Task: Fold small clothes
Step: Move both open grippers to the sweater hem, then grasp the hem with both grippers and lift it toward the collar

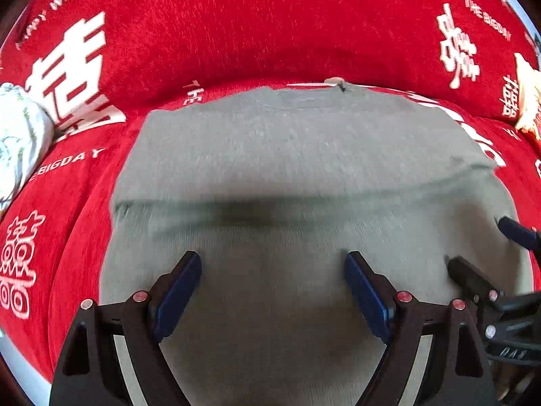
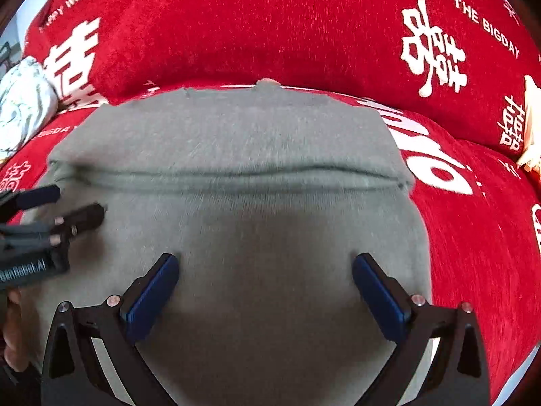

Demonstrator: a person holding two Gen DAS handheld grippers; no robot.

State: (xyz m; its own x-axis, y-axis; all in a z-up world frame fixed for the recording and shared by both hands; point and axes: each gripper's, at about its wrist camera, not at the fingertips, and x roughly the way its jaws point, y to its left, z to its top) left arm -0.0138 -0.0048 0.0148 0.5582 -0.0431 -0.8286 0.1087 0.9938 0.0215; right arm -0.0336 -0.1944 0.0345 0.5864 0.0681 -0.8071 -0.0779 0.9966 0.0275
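Both claws hang spread wide and empty over the near half of a grey knit garment [image 1: 277, 155]: the left claw [image 1: 273, 267] sits above the garment's left-centre, the right claw [image 2: 265, 269] above its right-centre, their blue pads clear of the cloth as far as I can tell. Each shows at the edge of the other's view, so they are side by side and close together.

Across the garment's middle runs a raised cross fold [image 2: 230, 176], so I judge one fold already laid and the claws free between grips. The next move likely calls for pinching a side edge or the near hem and carrying it over the fold without dragging the layer beneath.

Beyond the fold, the garment's far edge with a small tag [image 1: 338, 83] lies against the red sofa cover [image 1: 236, 27], whose backrest rises just behind. Left of the garment a pale floral bundle [image 1: 17, 135] rests; right of it a cream object [image 1: 527, 101]. Open red seat flanks both side edges.
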